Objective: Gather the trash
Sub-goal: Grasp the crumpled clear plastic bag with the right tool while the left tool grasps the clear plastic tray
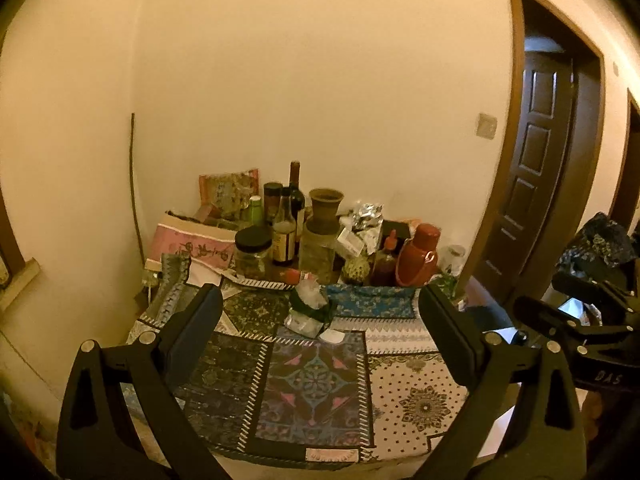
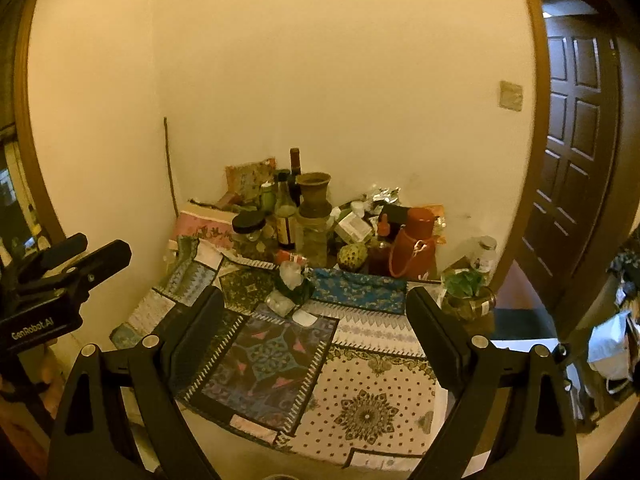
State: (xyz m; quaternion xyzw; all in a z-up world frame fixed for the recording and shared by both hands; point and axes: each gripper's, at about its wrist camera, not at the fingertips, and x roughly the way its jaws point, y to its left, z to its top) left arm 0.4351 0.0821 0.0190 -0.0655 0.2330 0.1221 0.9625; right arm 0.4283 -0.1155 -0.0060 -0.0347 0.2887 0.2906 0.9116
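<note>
A small heap of trash lies mid-table on the patchwork cloth (image 1: pixel 416 400): crumpled clear and green wrappers (image 1: pixel 306 300) (image 2: pixel 290 280) and a flat white scrap (image 1: pixel 332 336) (image 2: pixel 304 317) just in front of them. My left gripper (image 1: pixel 320 296) hangs over the table's near part, jaws wide open, nothing between them; the wrappers lie beyond its fingertips. My right gripper (image 2: pixel 316 296) is also open and empty, short of the same heap. Each gripper's black body shows at the edge of the other's view.
Against the wall stand bottles (image 1: pixel 294 208), a black-lidded jar (image 1: pixel 252 252), a clay vase (image 1: pixel 325 210), a red flask (image 1: pixel 420 256), crumpled foil (image 1: pixel 366 216) and a pink box (image 1: pixel 192 244). A glass jar with leaves (image 2: pixel 468 300) sits at the right edge. A dark door (image 2: pixel 576 152) is on the right.
</note>
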